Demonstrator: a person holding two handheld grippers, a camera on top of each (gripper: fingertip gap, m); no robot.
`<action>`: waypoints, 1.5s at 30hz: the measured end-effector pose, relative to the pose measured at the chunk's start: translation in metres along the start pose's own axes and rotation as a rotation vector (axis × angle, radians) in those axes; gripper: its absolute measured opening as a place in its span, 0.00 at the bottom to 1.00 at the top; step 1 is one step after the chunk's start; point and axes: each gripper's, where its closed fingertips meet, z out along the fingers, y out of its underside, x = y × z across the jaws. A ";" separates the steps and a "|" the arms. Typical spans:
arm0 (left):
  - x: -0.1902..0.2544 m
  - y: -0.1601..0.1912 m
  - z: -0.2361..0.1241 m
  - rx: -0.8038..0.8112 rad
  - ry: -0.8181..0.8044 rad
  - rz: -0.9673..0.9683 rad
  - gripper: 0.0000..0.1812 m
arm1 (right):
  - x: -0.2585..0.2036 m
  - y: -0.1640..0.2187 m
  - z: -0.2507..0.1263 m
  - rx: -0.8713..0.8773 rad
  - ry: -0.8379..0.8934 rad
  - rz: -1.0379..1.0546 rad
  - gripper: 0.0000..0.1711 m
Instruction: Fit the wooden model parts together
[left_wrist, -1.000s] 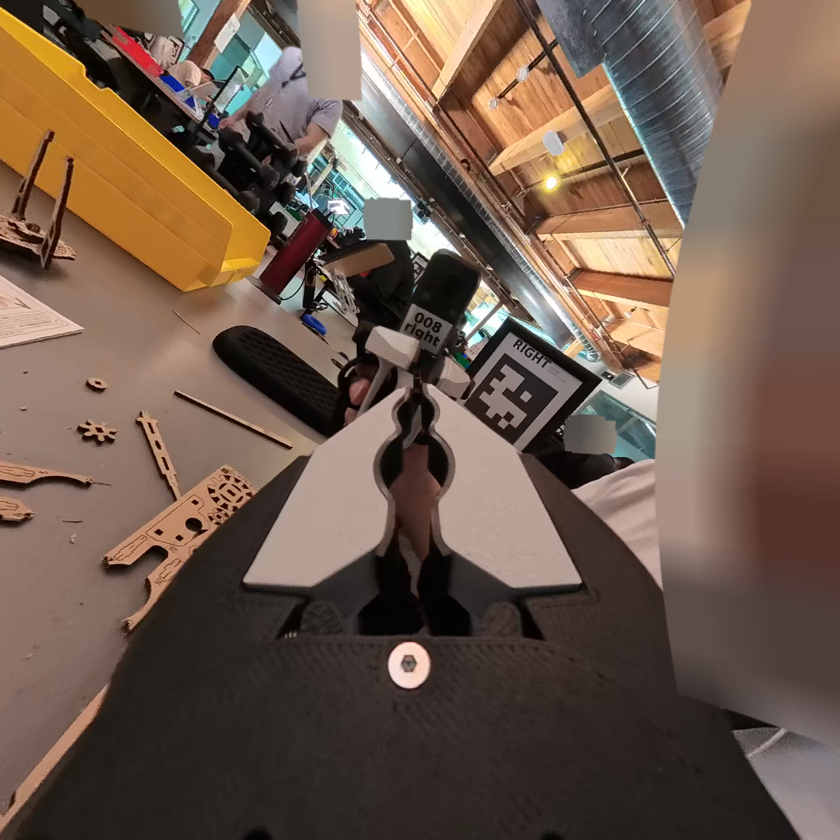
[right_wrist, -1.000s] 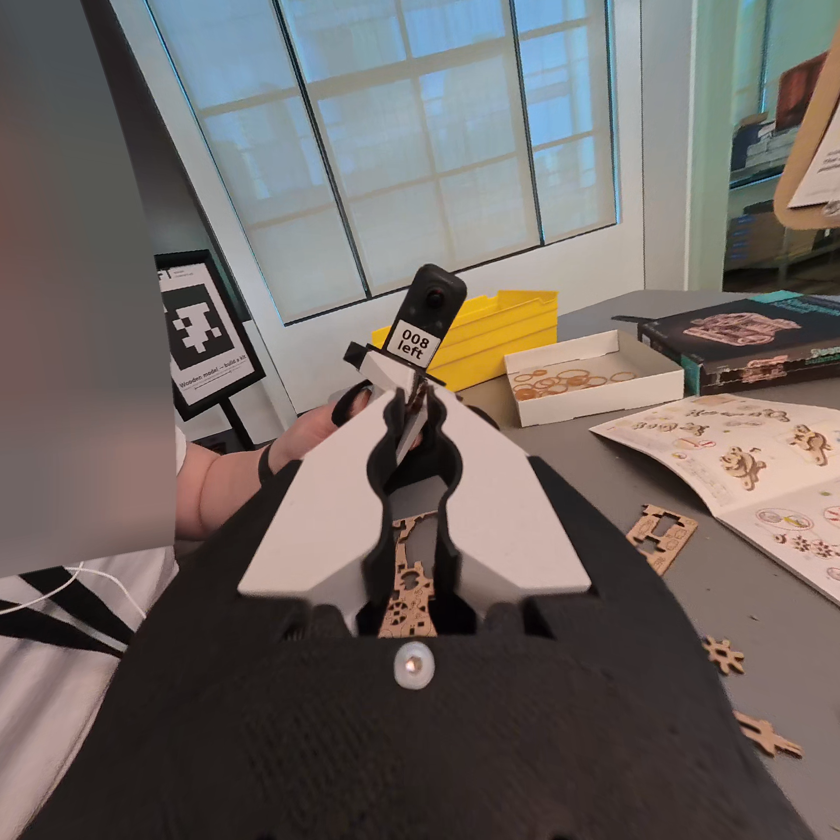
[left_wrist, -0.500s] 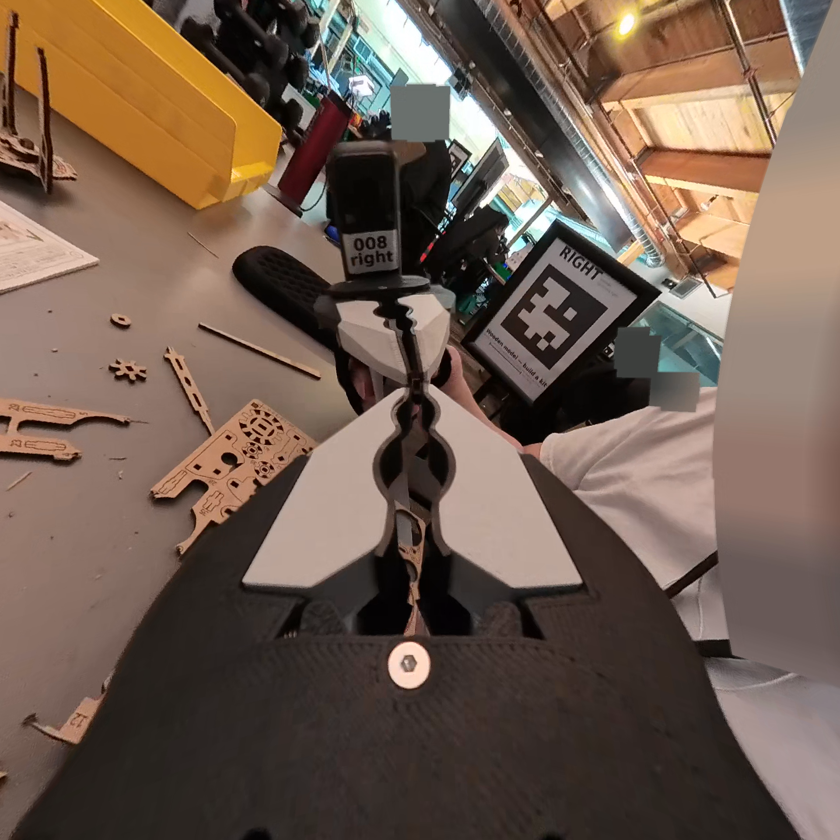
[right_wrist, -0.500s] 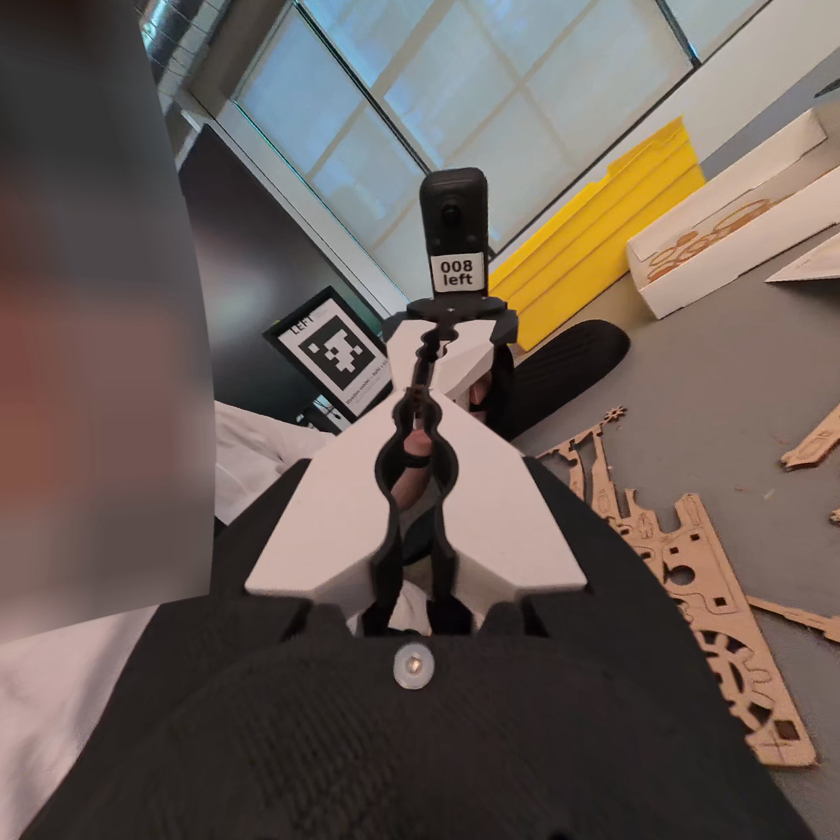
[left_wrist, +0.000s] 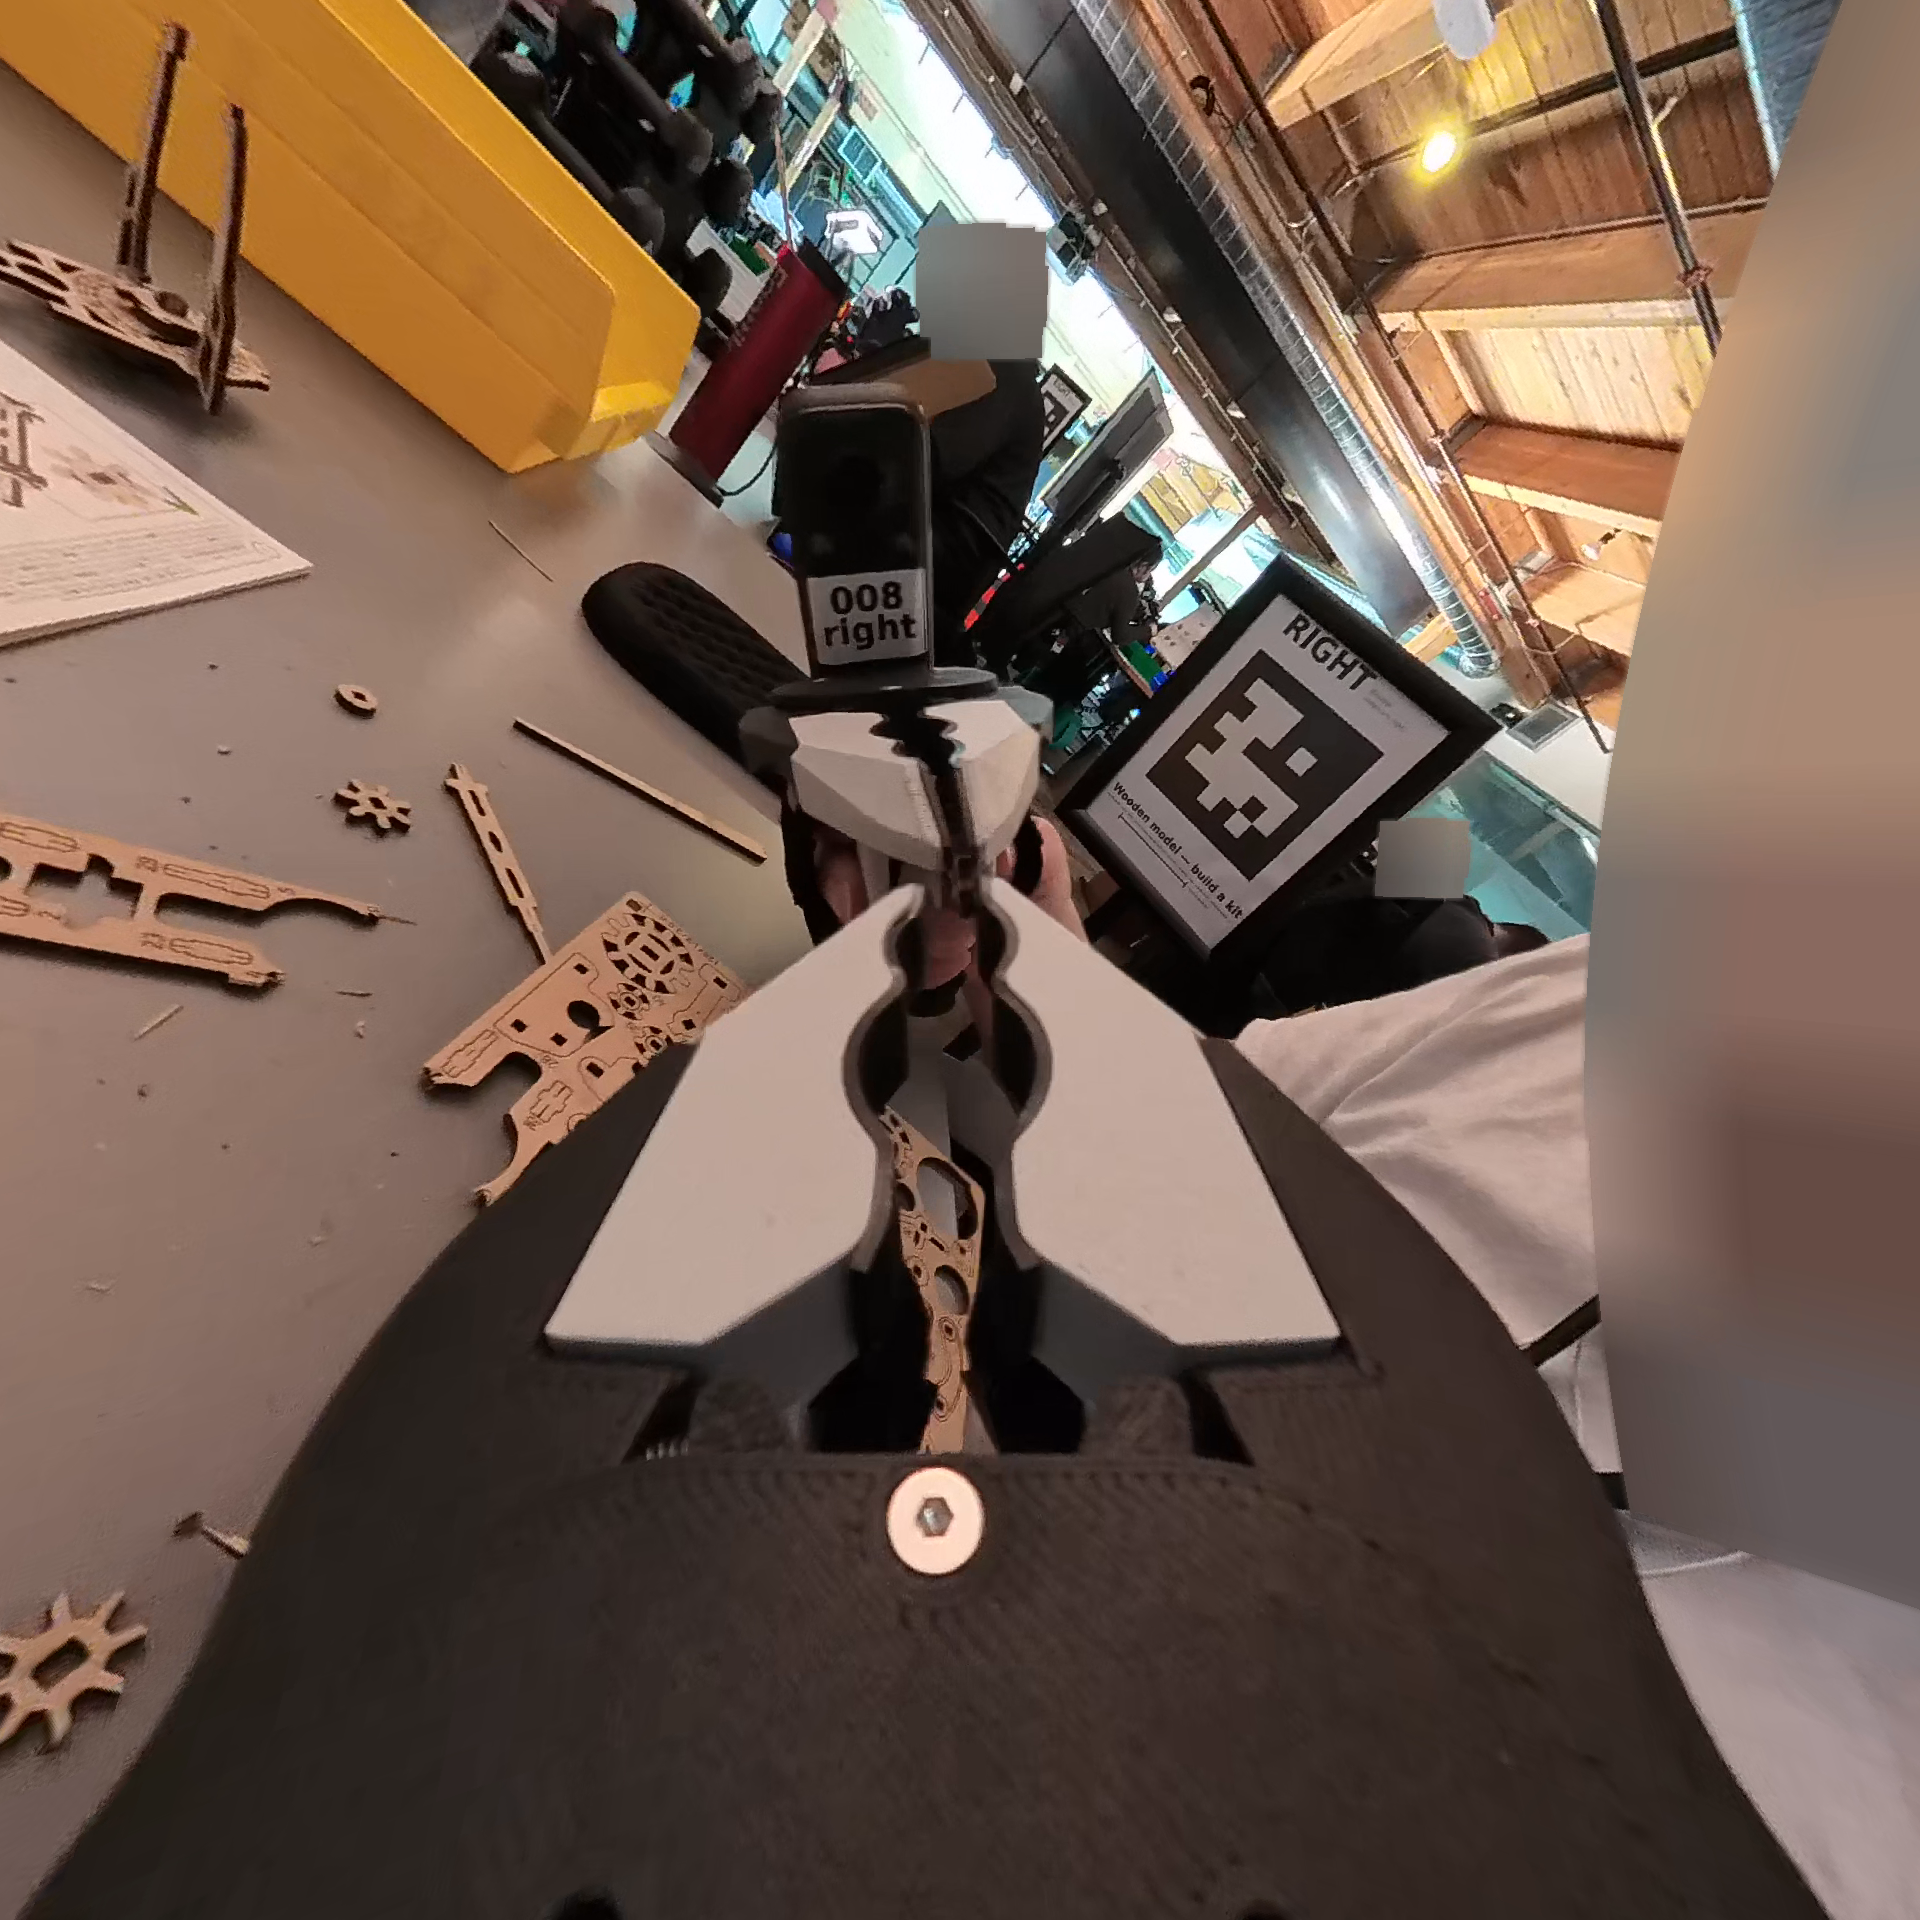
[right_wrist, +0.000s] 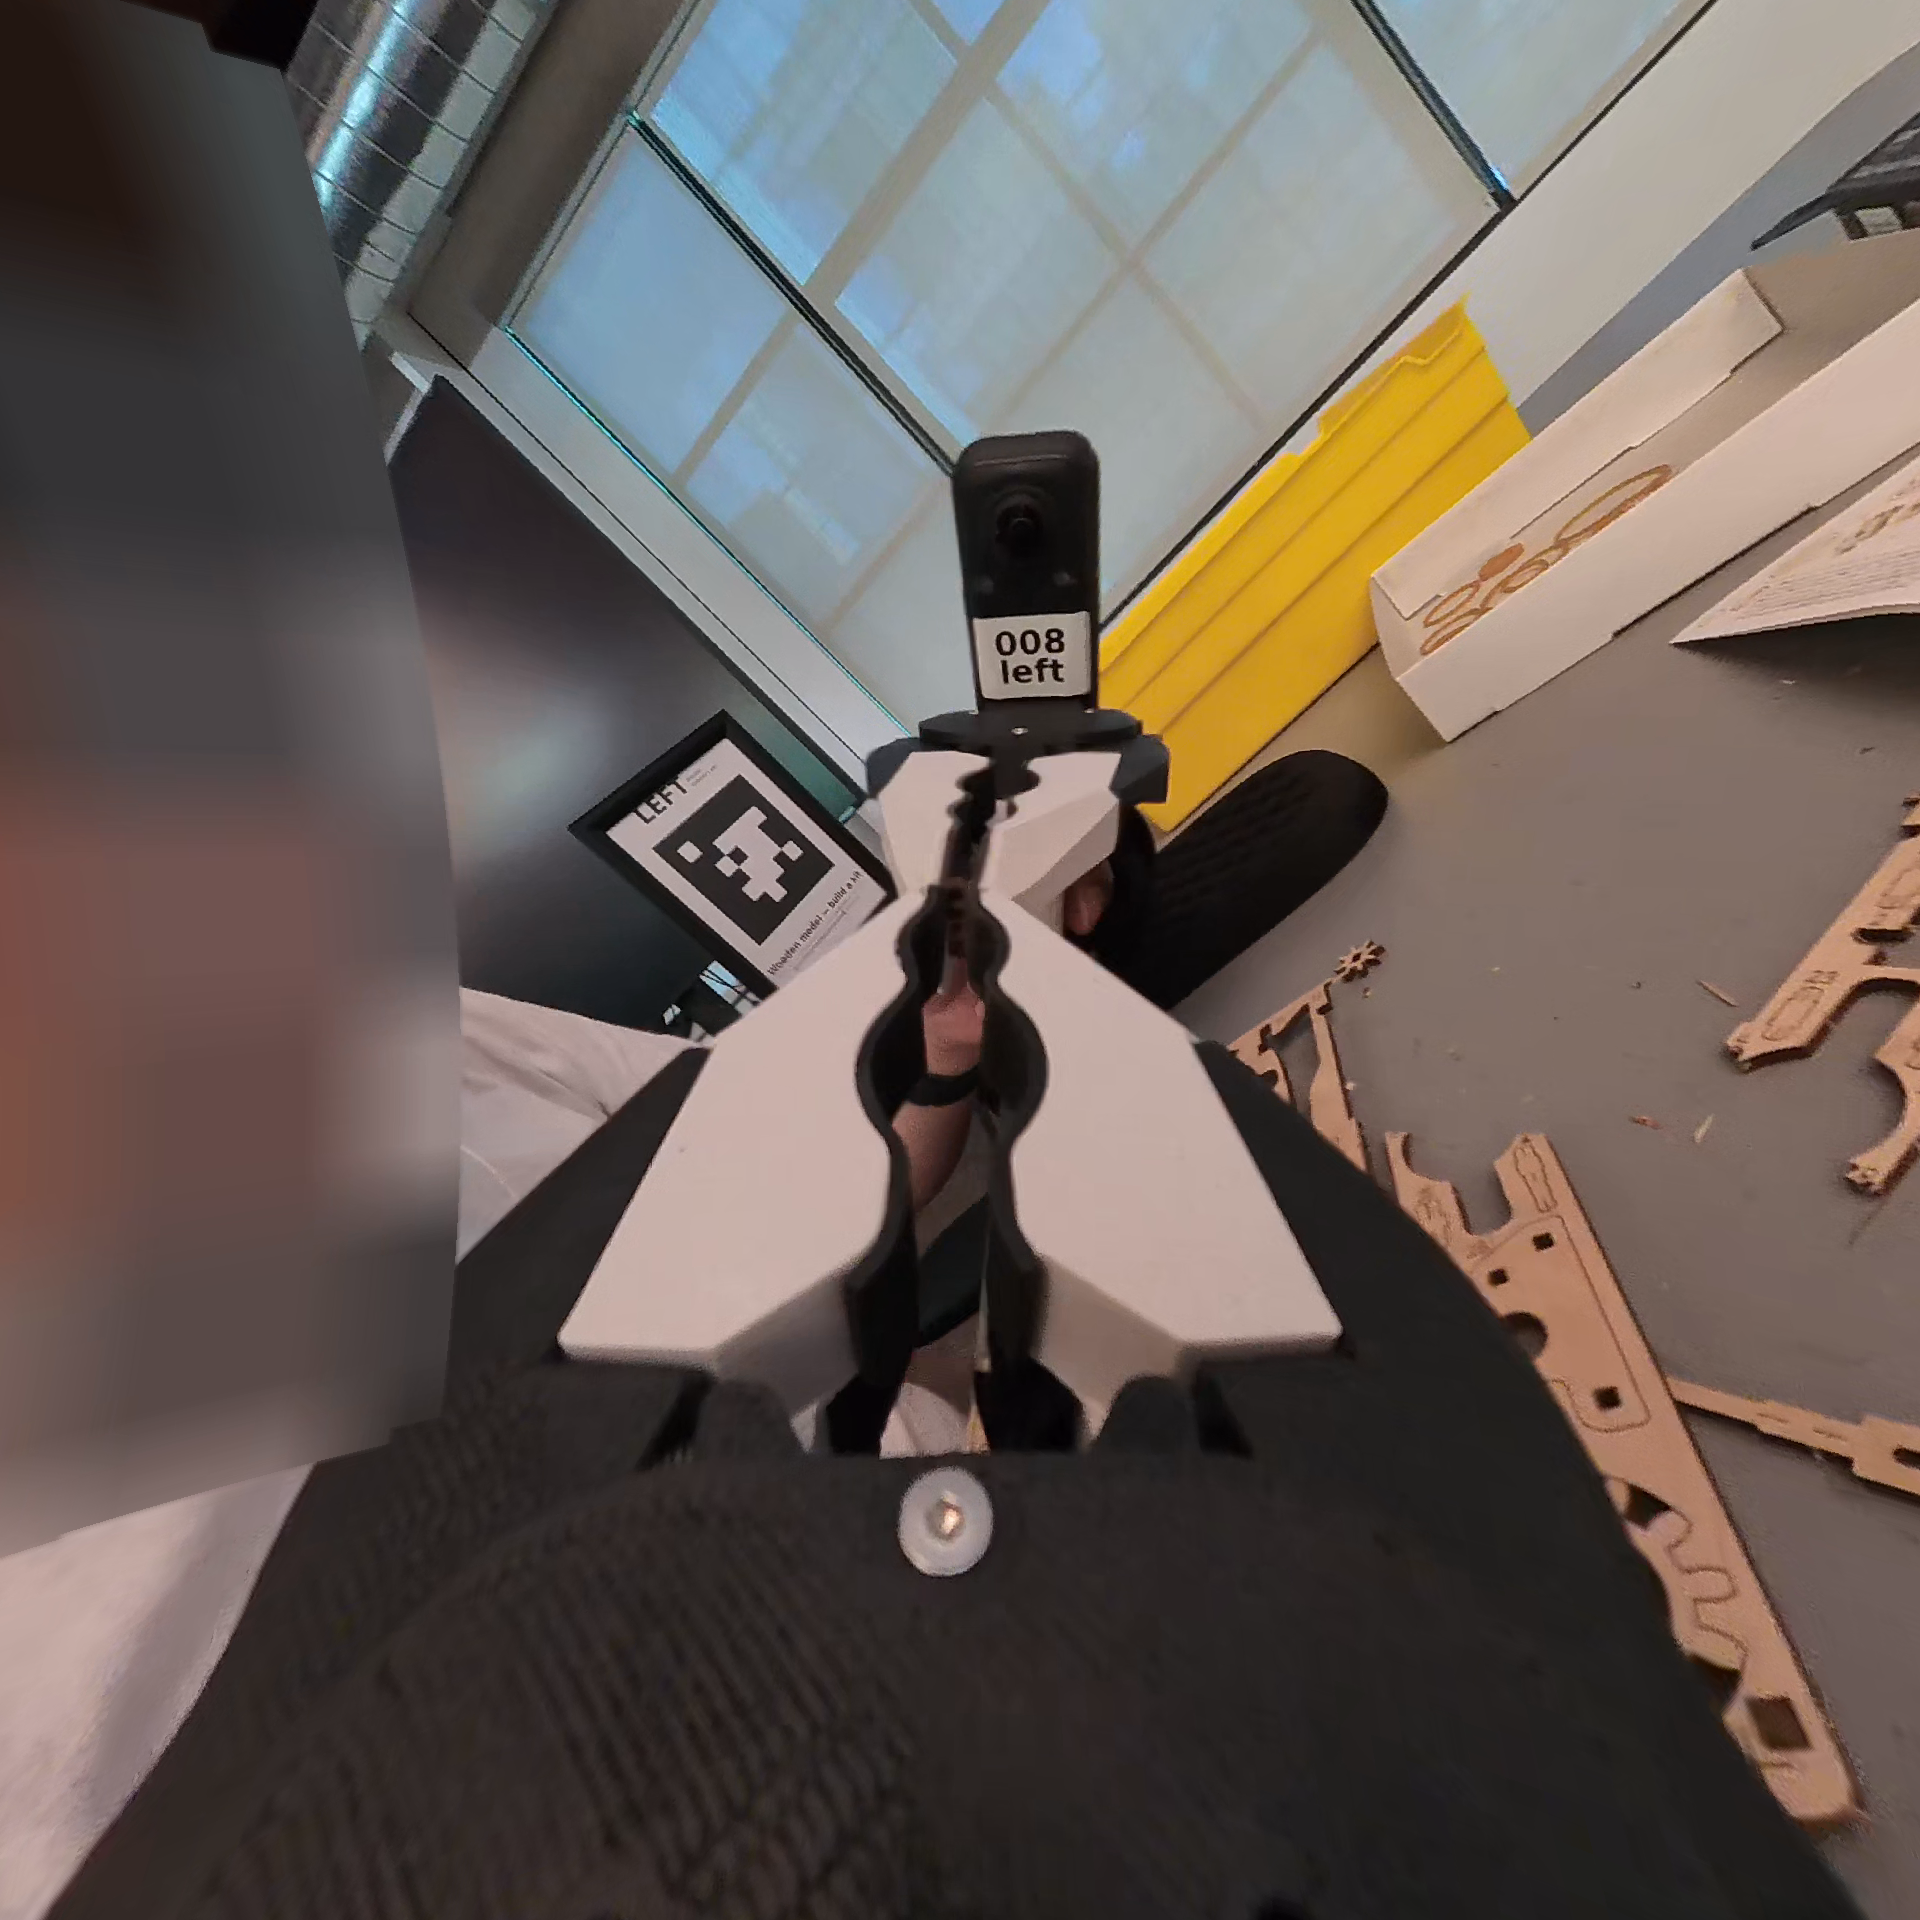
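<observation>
My left gripper (left_wrist: 951, 904) is shut on a flat laser-cut wooden part (left_wrist: 935, 1247), which shows through the gap between its fingers. My right gripper (left_wrist: 940, 821) faces it tip to tip, just beyond, held by a hand. In the right wrist view my right gripper (right_wrist: 951, 920) is shut on a thin piece seen edge-on, and the left gripper (right_wrist: 982, 821) meets it tip to tip. Both are held above the grey table (left_wrist: 312, 1195). The joint between the pieces is hidden by the fingertips.
Punched wooden sheets (left_wrist: 582, 1029) (right_wrist: 1558, 1351), strips and a small gear (left_wrist: 52, 1662) lie on the table. A yellow bin (left_wrist: 416, 239), a partly built model (left_wrist: 156, 281), a booklet (left_wrist: 104, 520), a black pad (left_wrist: 675, 634), a marker sign (left_wrist: 1247, 769) and a white box (right_wrist: 1610, 561) stand around. Left and right tips are no more than a few centimetres apart.
Both grippers have swung round to face each other squarely, tip to tip, and tilted down toward the table. The wooden part now shows between the left fingers.
</observation>
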 end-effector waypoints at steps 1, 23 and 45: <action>-0.001 0.000 0.000 -0.007 0.002 -0.004 0.00 | 0.002 -0.001 0.000 -0.001 0.009 -0.010 0.01; -0.120 0.033 -0.085 -0.769 -0.361 -0.316 0.09 | 0.046 0.012 -0.065 -0.143 0.364 -0.189 0.10; -0.055 0.083 -0.087 -0.487 -0.455 -0.296 0.17 | 0.053 0.075 -0.097 -0.512 0.654 -0.311 0.19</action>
